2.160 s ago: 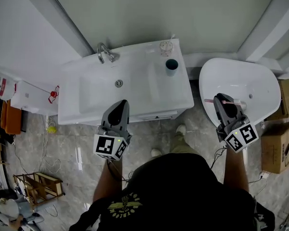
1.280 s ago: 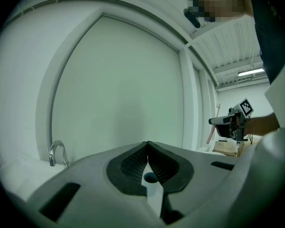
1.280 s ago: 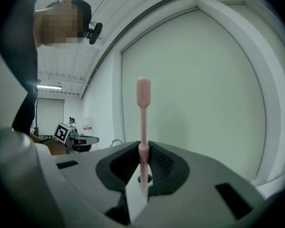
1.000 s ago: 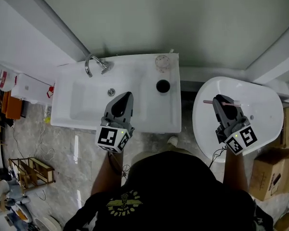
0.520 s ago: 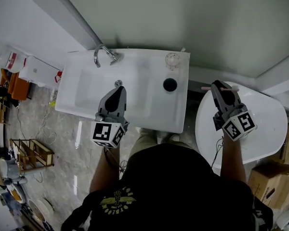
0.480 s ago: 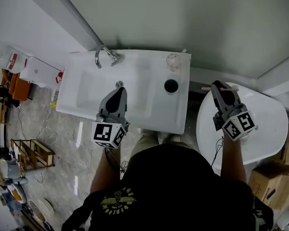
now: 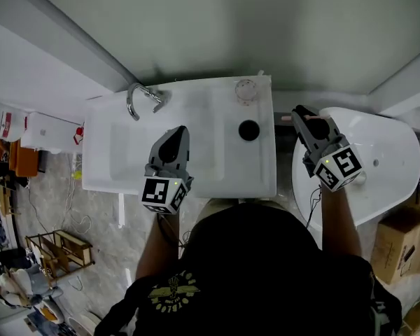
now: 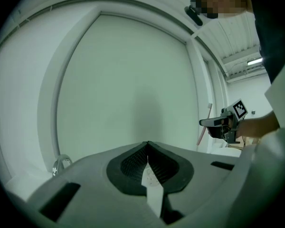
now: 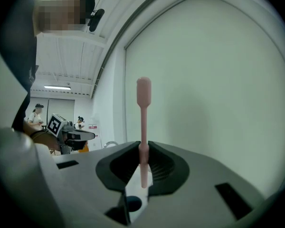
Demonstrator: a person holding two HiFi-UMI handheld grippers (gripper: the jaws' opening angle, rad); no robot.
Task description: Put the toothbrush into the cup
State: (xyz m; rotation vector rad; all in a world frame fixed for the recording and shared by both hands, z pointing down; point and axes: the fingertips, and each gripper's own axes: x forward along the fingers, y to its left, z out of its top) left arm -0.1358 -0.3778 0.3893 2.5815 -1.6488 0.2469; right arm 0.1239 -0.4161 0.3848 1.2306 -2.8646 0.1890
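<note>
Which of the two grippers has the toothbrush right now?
The right gripper: its jaws clamp the handle of the pink toothbrush. The left gripper is shut on nothing.

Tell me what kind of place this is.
Probably a bathroom mock-up in a workshop rather than a home: a white washbasin with a chrome faucet, a dark cup on its ledge, and cardboard boxes on the floor beside it.

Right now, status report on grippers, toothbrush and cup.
Right gripper shut on toothbrush, near upright. Left gripper shut, empty, above sink. Cup on sink ledge, nothing seen blocking it.
</note>
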